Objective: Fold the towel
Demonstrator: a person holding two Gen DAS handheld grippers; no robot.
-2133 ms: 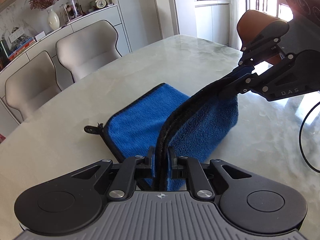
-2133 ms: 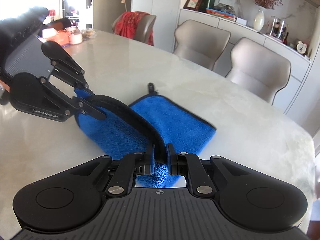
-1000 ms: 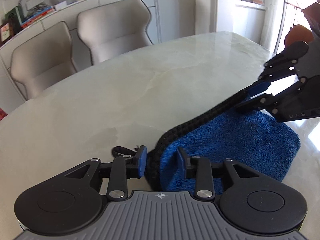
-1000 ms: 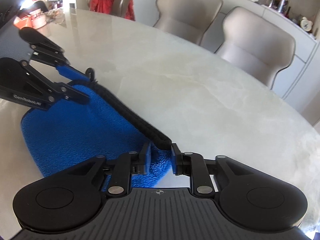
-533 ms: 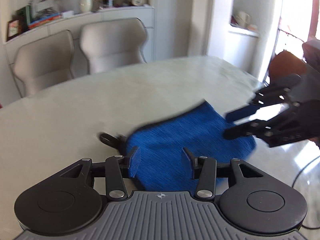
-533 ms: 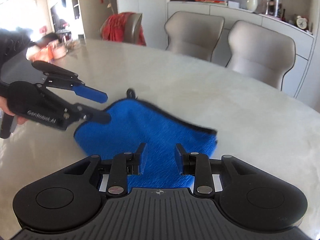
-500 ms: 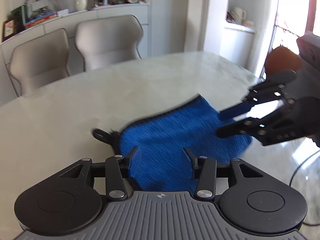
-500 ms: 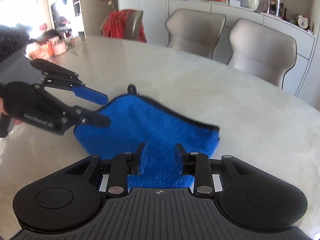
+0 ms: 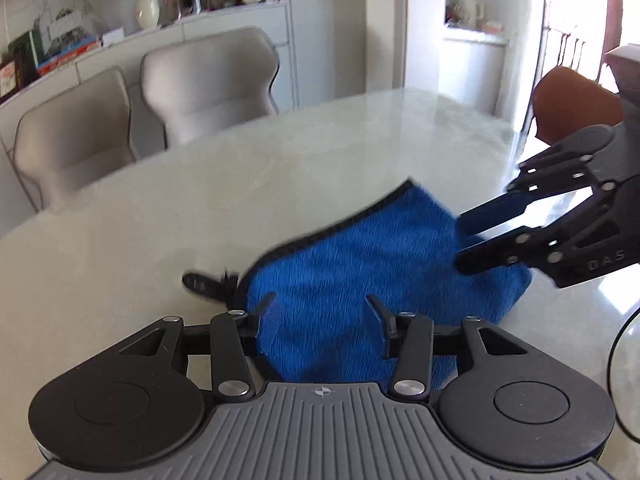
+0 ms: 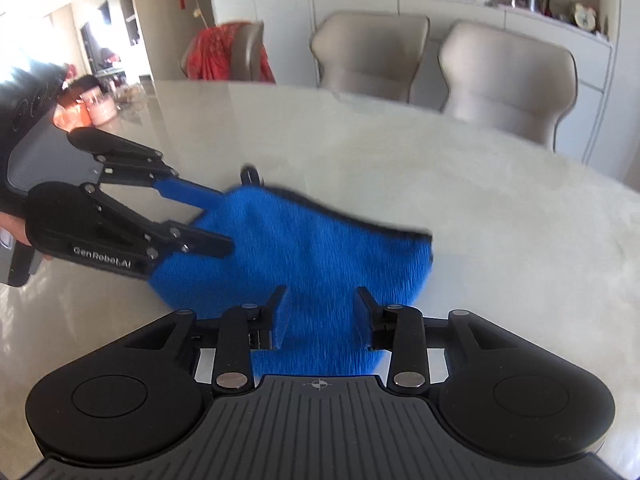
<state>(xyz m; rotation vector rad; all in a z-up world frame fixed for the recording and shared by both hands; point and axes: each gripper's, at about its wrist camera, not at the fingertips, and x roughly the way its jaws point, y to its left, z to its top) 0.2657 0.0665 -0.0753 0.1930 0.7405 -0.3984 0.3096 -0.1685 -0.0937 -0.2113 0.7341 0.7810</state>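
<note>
Both grippers, left gripper and right gripper, are hovering with fingers spread apart, gripping nothing. Just beyond them a blue towel is lying folded on the pale marble table (one fold looks done; another may remain). Two beige chairs are standing behind.

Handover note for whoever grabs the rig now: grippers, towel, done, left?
Left gripper: open, holding nothing, over the towel's near edge.
Right gripper: open, holding nothing, over the towel's opposite end.
Towel: blue, lying folded on the marble table, black-trimmed edge on the far side, hanging loop sticking out at one corner.
Done: one fold laid down, both grippers off the cloth.
Left: probably a second fold; regrasp if so.
</note>
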